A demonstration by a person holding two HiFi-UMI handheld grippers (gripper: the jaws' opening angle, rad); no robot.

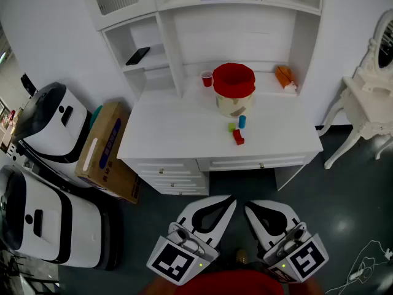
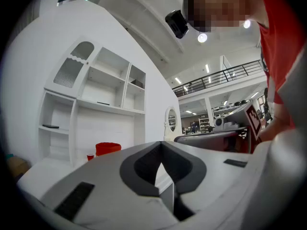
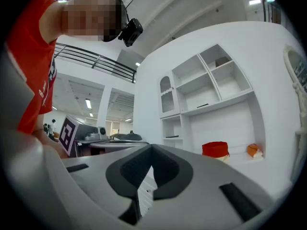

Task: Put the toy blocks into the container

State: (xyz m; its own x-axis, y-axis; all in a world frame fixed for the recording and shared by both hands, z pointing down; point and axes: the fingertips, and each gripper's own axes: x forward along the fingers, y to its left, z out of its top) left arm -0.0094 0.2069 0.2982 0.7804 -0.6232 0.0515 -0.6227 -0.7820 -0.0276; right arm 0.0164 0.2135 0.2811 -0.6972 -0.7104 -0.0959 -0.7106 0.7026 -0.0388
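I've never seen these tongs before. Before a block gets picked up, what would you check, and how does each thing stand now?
1. Left tongs empty: ok, shut on nothing.
2. Right tongs empty: ok, shut on nothing.
3. Tongs opened for a grab: not ok, both shut.
4. Blocks loose on the desk: ok, green block, blue block and red block lie before the container.
5. Container upright, mouth uncovered: ok.
6. Tongs near the blocks: not ok, both hang over the floor.

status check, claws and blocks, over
Left claw shut, empty; right claw same, both short of white desk. Green block, blue block, red block on desk before red-rimmed beige container. Nothing blocking.
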